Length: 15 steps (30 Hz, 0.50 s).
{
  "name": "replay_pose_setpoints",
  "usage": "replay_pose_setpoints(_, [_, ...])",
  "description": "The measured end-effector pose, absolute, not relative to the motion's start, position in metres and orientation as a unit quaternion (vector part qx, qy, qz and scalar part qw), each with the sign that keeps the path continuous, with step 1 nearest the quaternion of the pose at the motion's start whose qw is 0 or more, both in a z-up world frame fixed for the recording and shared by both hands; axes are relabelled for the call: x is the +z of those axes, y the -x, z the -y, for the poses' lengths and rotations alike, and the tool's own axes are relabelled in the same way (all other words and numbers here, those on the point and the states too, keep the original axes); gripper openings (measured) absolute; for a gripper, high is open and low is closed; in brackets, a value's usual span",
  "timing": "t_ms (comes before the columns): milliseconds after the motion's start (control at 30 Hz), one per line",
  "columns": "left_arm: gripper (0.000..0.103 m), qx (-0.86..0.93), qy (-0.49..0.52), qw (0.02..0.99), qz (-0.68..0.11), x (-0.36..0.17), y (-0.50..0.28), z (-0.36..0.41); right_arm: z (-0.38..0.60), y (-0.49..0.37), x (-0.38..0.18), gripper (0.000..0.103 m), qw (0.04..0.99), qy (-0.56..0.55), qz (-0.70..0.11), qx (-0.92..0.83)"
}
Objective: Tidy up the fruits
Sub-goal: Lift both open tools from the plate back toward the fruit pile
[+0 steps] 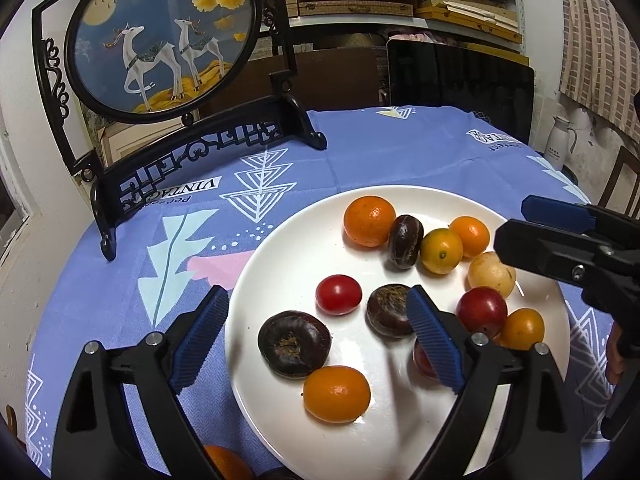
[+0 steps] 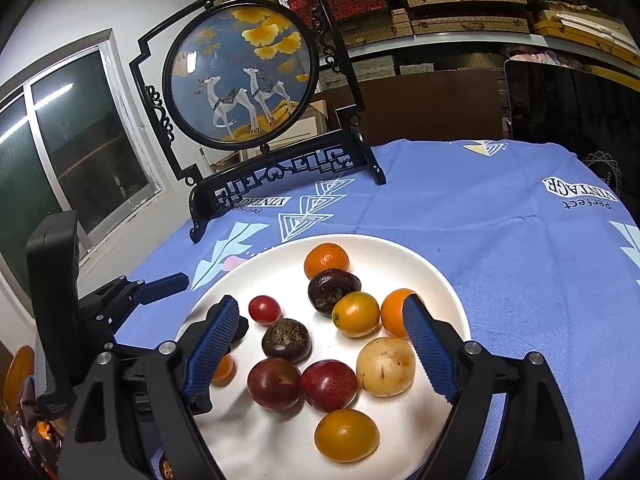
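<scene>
Both grippers hang over the white plate (image 1: 280, 248), jaws spread and holding nothing: the left gripper (image 1: 316, 336) above its near-left rim, the right gripper (image 2: 320, 344) above its near side. The fruits (image 2: 328, 384) lie loose on the plate, so the sorting looks mid-step, between picks. Next comes choosing one fruit and closing gently on it. An orange fruit (image 1: 224, 464) seems to lie off the plate, though it is cropped. The tablecloth (image 2: 480, 240) reads "Perfect VINTAGE" (image 2: 580, 194).
</scene>
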<state>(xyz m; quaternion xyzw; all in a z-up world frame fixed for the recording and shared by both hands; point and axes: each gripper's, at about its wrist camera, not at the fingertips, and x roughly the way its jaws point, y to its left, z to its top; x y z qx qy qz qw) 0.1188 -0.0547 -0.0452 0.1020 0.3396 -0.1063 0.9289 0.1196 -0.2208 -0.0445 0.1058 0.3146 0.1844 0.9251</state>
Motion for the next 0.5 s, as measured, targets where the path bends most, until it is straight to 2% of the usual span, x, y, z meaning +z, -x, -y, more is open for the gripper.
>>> replay_pose_setpoints(200, [0.089, -0.109, -0.098, 0.934, -0.327, -0.03, -0.114, 0.048, 0.219, -0.113, -0.031, 0.085, 0.928, -0.103, -0.302, 0.191])
replay_pose_setpoints(300, [0.097, -0.1, -0.071, 0.948, -0.295, -0.01, -0.1, 0.025, 0.217, -0.089, -0.018, 0.089, 0.929, -0.118, -0.284, 0.207])
replay_pose_setpoints(500, [0.097, -0.073, -0.076, 0.95, -0.294, -0.01, -0.06, -0.027, 0.181, -0.023, -0.035, 0.09, 0.907, -0.046, -0.335, 0.253])
